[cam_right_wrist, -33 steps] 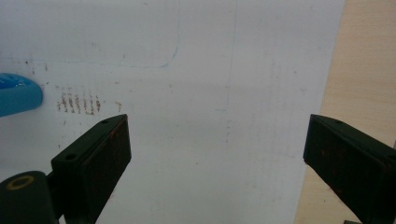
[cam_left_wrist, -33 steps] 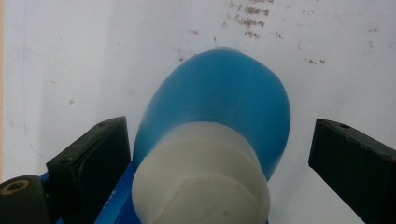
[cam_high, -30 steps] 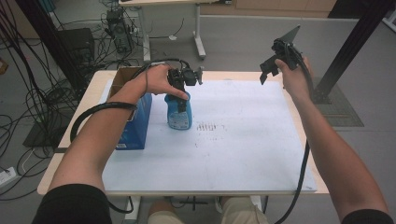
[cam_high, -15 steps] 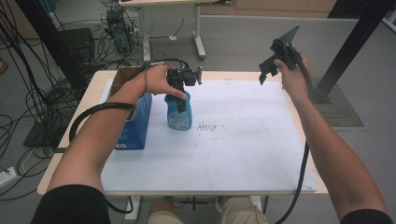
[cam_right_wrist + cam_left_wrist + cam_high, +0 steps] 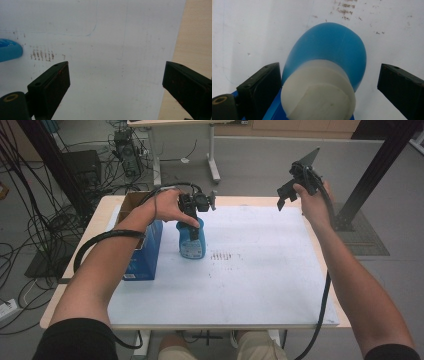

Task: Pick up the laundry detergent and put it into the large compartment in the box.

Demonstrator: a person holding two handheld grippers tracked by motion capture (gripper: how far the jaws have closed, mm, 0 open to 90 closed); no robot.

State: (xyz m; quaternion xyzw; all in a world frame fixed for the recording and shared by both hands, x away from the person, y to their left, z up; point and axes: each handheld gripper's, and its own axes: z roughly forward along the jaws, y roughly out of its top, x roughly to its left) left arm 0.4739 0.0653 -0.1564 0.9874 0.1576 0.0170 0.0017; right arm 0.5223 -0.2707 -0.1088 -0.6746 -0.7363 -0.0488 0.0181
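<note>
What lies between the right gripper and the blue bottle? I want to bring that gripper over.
In the high view, just bare white mat with a patch of brown marks between the right gripper and the bottle.

There was one blue bottle [image 5: 192, 242] with one white cap [image 5: 318, 92] standing on the table [image 5: 260, 285]. One blue box [image 5: 145, 252] stood beside it, and one open cardboard box [image 5: 131, 201] behind that. Two grippers were in the person's hands, a left one [image 5: 192, 225] and a right one [image 5: 286, 200], each with two black jaws. One patch of brown marks [image 5: 222, 255] stained the white sheet.
</note>
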